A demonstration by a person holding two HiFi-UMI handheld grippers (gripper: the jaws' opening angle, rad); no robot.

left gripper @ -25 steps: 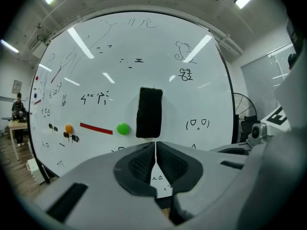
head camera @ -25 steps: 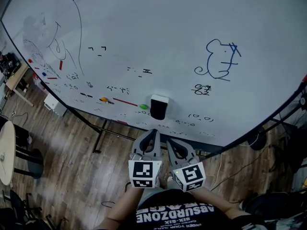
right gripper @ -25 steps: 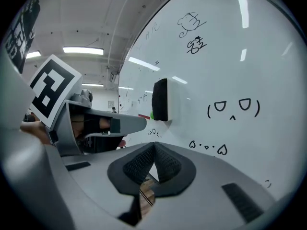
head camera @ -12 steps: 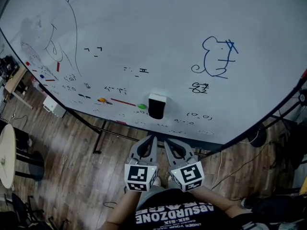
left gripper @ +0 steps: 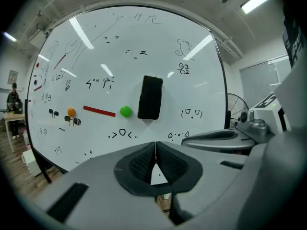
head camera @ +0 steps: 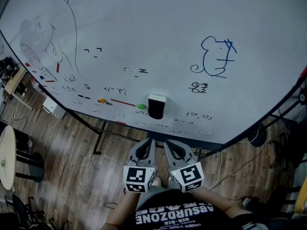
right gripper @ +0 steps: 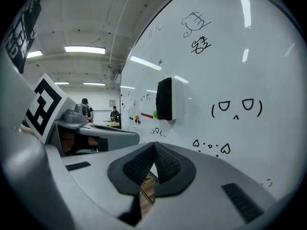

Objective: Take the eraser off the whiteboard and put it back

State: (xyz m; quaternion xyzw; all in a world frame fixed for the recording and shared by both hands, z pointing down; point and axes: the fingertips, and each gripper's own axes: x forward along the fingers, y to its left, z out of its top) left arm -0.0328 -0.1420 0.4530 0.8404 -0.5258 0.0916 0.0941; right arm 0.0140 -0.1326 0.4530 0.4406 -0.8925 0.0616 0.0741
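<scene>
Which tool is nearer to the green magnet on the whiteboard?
Left. The left tool is just below the green magnet; the right tool is further right, below the eraser's right side.

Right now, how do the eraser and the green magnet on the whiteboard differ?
The eraser is a dark, upright rectangular block; the green magnet is a bright round dot. The eraser is much larger than the green magnet. Both stick to the whiteboard, side by side near its lower edge, the green magnet on the eraser's left.
</scene>
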